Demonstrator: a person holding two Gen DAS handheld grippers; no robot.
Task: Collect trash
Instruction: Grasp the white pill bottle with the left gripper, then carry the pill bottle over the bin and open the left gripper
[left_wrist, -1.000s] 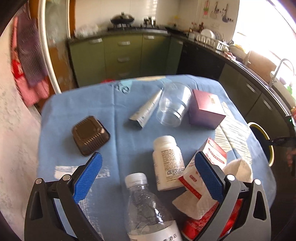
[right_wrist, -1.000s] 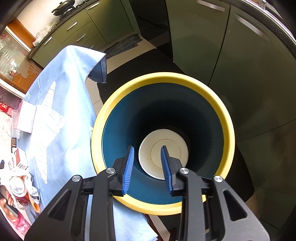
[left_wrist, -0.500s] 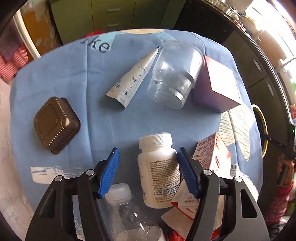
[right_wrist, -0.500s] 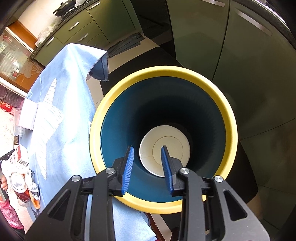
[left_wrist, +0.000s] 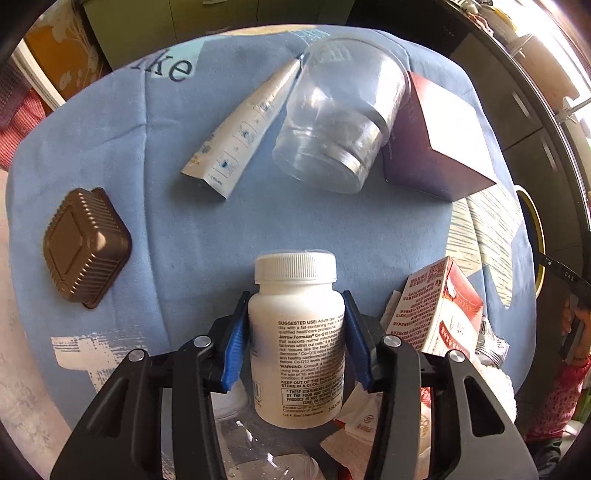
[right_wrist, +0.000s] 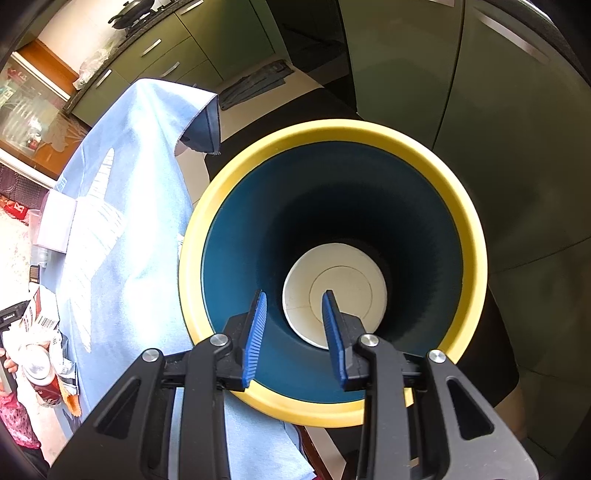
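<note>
**White pill bottle between the closing left jaws, bin waiting under the right**

The left gripper (left_wrist: 295, 332) points steeply down at a white plastic pill bottle (left_wrist: 295, 347) lying on the blue tablecloth (left_wrist: 177, 236). Its jaws are closing, and the blue pads sit against the bottle's two sides just below the ribbed white cap. The label reads "SUGGESTED USE", "Jarrow Formulas Co-Q10", "WARNING" and "KEEP OUT OF THE REACH"; the finer print is too small to read.

Large dark letters "ke" are printed on the cloth near its far edge. Right of the bottle stands a red and white carton (left_wrist: 436, 306) with dense print that cannot be made out, resting on crumpled white paper (left_wrist: 354, 424). A clear plastic water bottle (left_wrist: 258, 454) lies under the gripper, at the bottom of the view.

Farther off, with open cloth between, lie a white squeezed tube (left_wrist: 240, 136), a clear ribbed plastic cup (left_wrist: 340, 118) on its side touching a maroon cardboard box (left_wrist: 436, 147), and, well apart to the left, a brown fluted square tray (left_wrist: 85, 247) upside down.

The right gripper (right_wrist: 295, 325) hangs over a round bin (right_wrist: 469, 229) with a yellow rim and dark blue inside wall, standing just beside the table's draped edge. Its jaws stand a little apart with nothing between them. A white round disc (right_wrist: 354, 273) lies at the bin's bottom. Green cabinet fronts (right_wrist: 498, 110) stand close behind the bin.
</note>
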